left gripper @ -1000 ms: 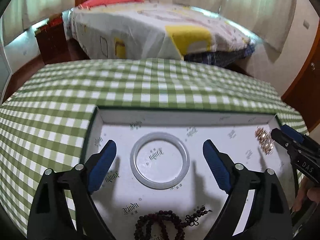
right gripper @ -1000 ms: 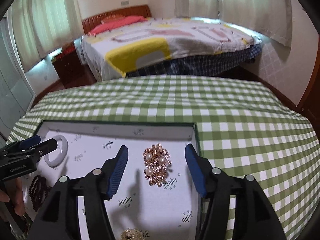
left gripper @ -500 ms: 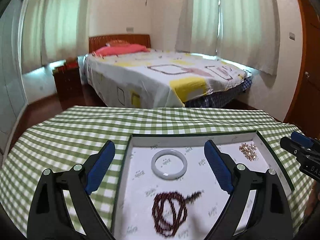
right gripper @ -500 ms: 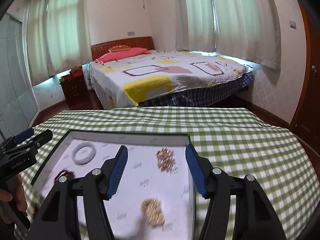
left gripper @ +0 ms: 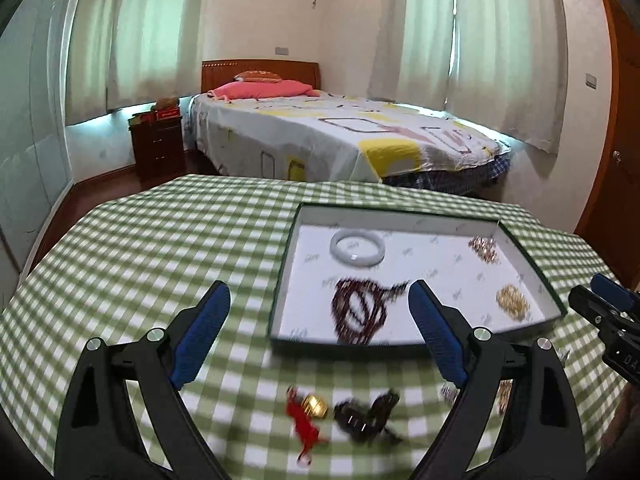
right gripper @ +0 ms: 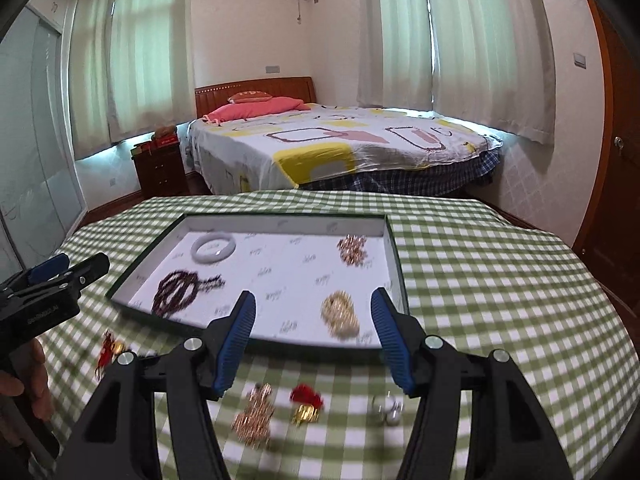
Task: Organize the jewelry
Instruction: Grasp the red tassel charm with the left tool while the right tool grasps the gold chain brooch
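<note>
Claws: left [left gripper: 316, 324] wide, right [right gripper: 312, 338] parted, both empty | pearl studs [right gripper: 386, 408]: right view only

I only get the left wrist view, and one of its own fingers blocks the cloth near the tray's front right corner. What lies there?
Observer: The right wrist view shows three loose pieces on the tablecloth in front of the tray: a rose-gold brooch, a red-and-gold charm and two silvery beads, all blurred.
Operator: Is the right gripper carrying anything?
Observer: No. The right gripper has its fingers apart with nothing between them.
Operator: Does that view show my gripper?
Observer: Yes, the left gripper is at its left edge, with a hand on the handle.
</note>
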`<act>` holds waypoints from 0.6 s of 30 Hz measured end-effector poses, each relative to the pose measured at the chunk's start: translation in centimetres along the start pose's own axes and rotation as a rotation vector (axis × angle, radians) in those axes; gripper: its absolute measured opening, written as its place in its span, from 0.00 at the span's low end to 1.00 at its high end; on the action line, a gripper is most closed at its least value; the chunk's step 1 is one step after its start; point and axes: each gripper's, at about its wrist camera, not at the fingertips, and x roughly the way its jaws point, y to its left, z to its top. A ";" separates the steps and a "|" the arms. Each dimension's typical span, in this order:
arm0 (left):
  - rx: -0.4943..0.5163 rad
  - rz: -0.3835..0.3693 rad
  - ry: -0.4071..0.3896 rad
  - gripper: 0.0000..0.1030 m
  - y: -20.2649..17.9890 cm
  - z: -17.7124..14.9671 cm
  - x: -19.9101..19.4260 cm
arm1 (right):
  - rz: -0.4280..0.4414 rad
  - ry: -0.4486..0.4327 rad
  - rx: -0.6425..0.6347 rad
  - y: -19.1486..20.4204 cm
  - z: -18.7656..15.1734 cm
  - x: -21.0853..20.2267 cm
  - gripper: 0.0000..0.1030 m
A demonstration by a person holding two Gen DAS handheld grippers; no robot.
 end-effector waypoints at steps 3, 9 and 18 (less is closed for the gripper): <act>0.005 0.019 0.009 0.86 0.6 -1.5 -1.1 | -0.002 -0.003 -0.007 0.4 -1.3 -1.0 0.57; 0.007 0.036 0.046 0.86 1.5 -3.6 -2.3 | 0.010 0.021 0.005 0.8 -3.6 -2.1 0.57; -0.009 0.051 0.110 0.86 2.5 -5.4 -2.0 | 0.023 0.055 0.016 0.8 -5.2 -2.2 0.57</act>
